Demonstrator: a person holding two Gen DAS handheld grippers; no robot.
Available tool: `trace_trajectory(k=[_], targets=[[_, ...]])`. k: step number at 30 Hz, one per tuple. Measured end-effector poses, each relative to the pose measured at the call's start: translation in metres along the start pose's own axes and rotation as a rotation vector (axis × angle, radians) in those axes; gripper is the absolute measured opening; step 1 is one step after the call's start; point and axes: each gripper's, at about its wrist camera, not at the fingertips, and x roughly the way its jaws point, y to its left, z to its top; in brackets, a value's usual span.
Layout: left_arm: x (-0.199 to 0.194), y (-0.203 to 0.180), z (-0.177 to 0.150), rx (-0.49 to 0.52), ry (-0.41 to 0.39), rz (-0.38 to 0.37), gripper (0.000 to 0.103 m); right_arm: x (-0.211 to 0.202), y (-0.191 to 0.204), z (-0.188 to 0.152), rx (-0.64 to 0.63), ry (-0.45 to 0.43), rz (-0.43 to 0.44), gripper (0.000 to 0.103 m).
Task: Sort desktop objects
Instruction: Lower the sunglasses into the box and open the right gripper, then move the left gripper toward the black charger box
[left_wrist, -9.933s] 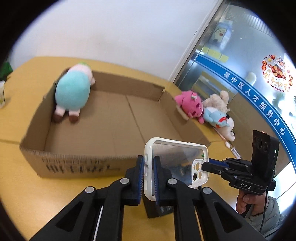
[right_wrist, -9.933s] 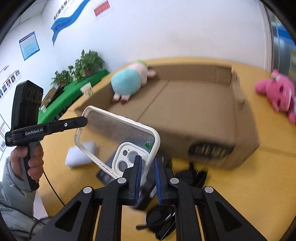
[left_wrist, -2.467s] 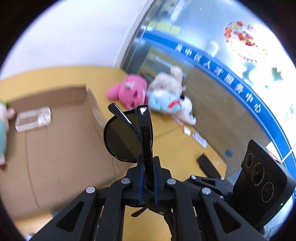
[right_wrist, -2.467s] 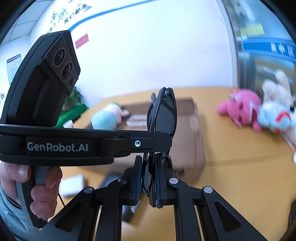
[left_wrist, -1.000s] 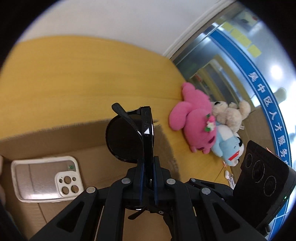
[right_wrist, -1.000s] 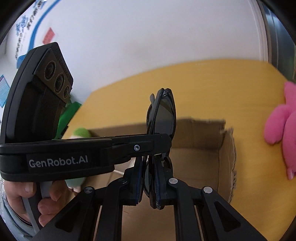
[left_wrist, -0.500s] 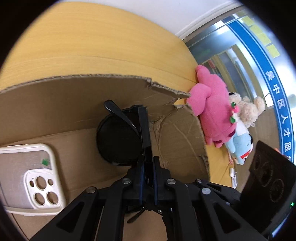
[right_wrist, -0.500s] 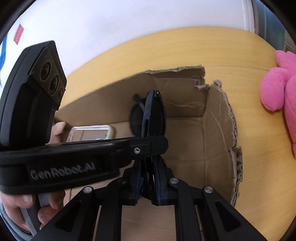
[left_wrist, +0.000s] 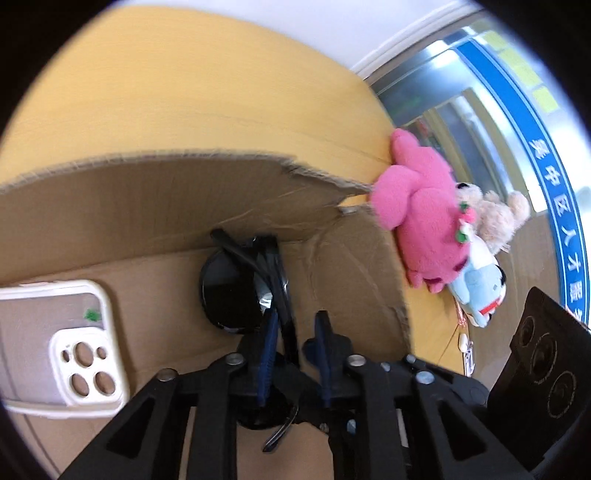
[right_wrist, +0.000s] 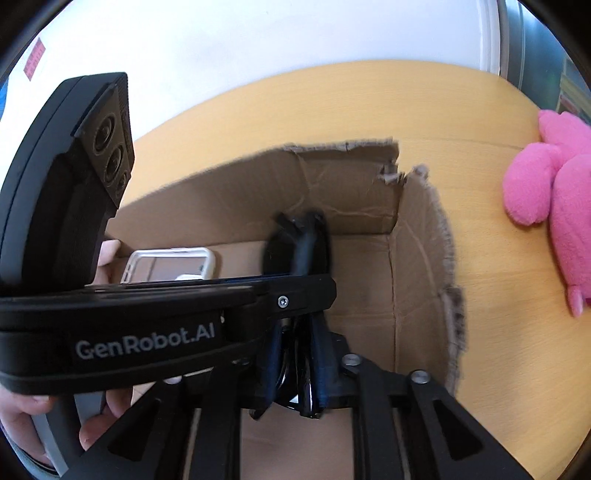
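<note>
Left tongs (left_wrist: 295, 332): jaws parted, gap visible on the right side; black sunglasses (left_wrist: 236, 291) stand between them, leaning on the left blue pad (left_wrist: 269, 347), apart from the right one. Right tongs (right_wrist: 295, 354): pads also spread, the sunglasses (right_wrist: 299, 240) between them; contact too blurred to tell. Sunglasses sit low inside the cardboard box (left_wrist: 184, 192), centre of frame, near the back wall by the torn corner. White phone case (left_wrist: 62, 343) lies flat on the box floor, lower left. Pink plush (left_wrist: 424, 225) on the yellow counter (left_wrist: 184, 92) outside the box, right of frame, with beige and blue plush behind it.
</note>
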Motion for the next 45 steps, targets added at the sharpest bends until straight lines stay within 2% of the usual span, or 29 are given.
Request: trace_trajectory(k=[2, 4, 5, 7, 8, 10, 11, 13, 15, 18, 21, 23, 27, 34, 45], targets=[[-0.019, -0.013, -0.005, 0.060, -0.047, 0.031, 0.022, -0.015, 0.007, -0.003, -0.033, -0.032, -0.023, 0.038], [-0.049, -0.027, -0.014, 0.121, -0.118, 0.112, 0.030, -0.036, 0.015, -0.009, -0.071, -0.082, -0.080, 0.060], [-0.063, -0.031, -0.019, 0.140, -0.156, 0.140, 0.034, -0.046, 0.014, -0.006, -0.080, -0.113, -0.100, 0.063], [-0.098, -0.042, -0.033, 0.191, -0.250, 0.187, 0.047, -0.071, 0.000, -0.013, -0.083, -0.162, -0.112, 0.067], [-0.116, -0.047, -0.042, 0.211, -0.296, 0.208, 0.050, -0.082, -0.005, -0.017, -0.090, -0.186, -0.121, 0.068], [-0.151, -0.061, -0.066, 0.248, -0.390, 0.255, 0.062, -0.118, 0.003, -0.037, -0.122, -0.248, -0.135, 0.082], [-0.172, -0.069, -0.083, 0.274, -0.443, 0.279, 0.064, -0.130, 0.002, -0.044, -0.135, -0.272, -0.140, 0.086], [-0.201, -0.079, -0.108, 0.301, -0.513, 0.330, 0.075, -0.181, 0.020, -0.083, -0.172, -0.323, -0.144, 0.099], [-0.231, -0.089, -0.140, 0.318, -0.600, 0.394, 0.080, -0.204, 0.049, -0.105, -0.201, -0.367, -0.146, 0.102], [-0.259, -0.100, -0.190, 0.340, -0.684, 0.475, 0.081, -0.225, 0.063, -0.138, -0.231, -0.417, -0.141, 0.103], [-0.269, -0.105, -0.233, 0.332, -0.728, 0.527, 0.081, -0.236, 0.081, -0.162, -0.244, -0.421, -0.129, 0.103], [-0.271, -0.102, -0.262, 0.293, -0.760, 0.537, 0.081, -0.242, 0.086, -0.184, -0.245, -0.415, -0.132, 0.103], [-0.263, -0.091, -0.303, 0.238, -0.756, 0.520, 0.081, -0.226, 0.086, -0.216, -0.226, -0.385, -0.124, 0.103], [-0.256, -0.080, -0.336, 0.220, -0.759, 0.551, 0.081, -0.224, 0.091, -0.252, -0.241, -0.409, -0.156, 0.103], [-0.244, -0.066, -0.343, 0.198, -0.745, 0.527, 0.081, -0.232, 0.101, -0.261, -0.266, -0.422, -0.167, 0.103]])
